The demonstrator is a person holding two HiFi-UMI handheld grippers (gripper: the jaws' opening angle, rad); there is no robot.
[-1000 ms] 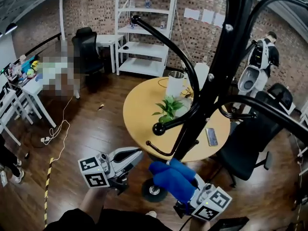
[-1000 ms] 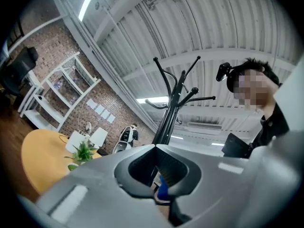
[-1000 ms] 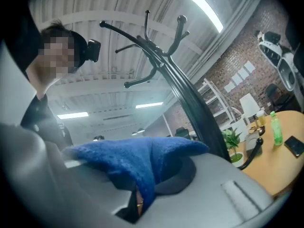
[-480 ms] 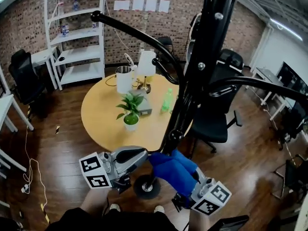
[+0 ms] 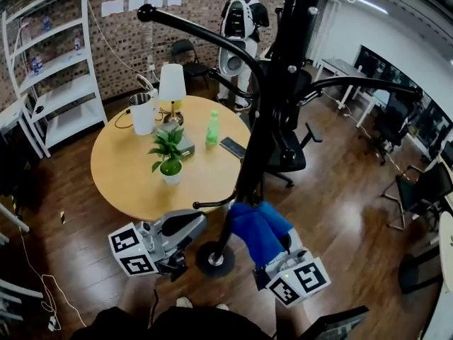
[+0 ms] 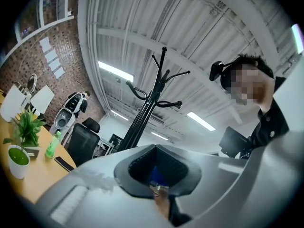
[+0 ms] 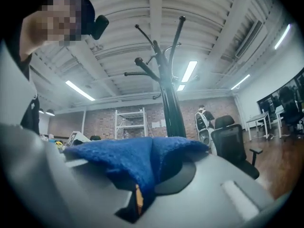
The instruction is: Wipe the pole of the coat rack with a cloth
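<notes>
Right gripper [image 7: 137,196] clamped on soft blue cloth [image 5: 258,231] by its bunched edge, probably light and floppy enough to wrap the rigid pole [image 5: 265,126]; left gripper [image 5: 196,221] closed, empty.

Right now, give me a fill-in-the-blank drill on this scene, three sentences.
The right gripper is shut on a ____ cloth.
The left gripper, jaws together, holds ____.
The bottle on the round table is ____ in colour.
Missing words: blue; nothing; green.
</notes>
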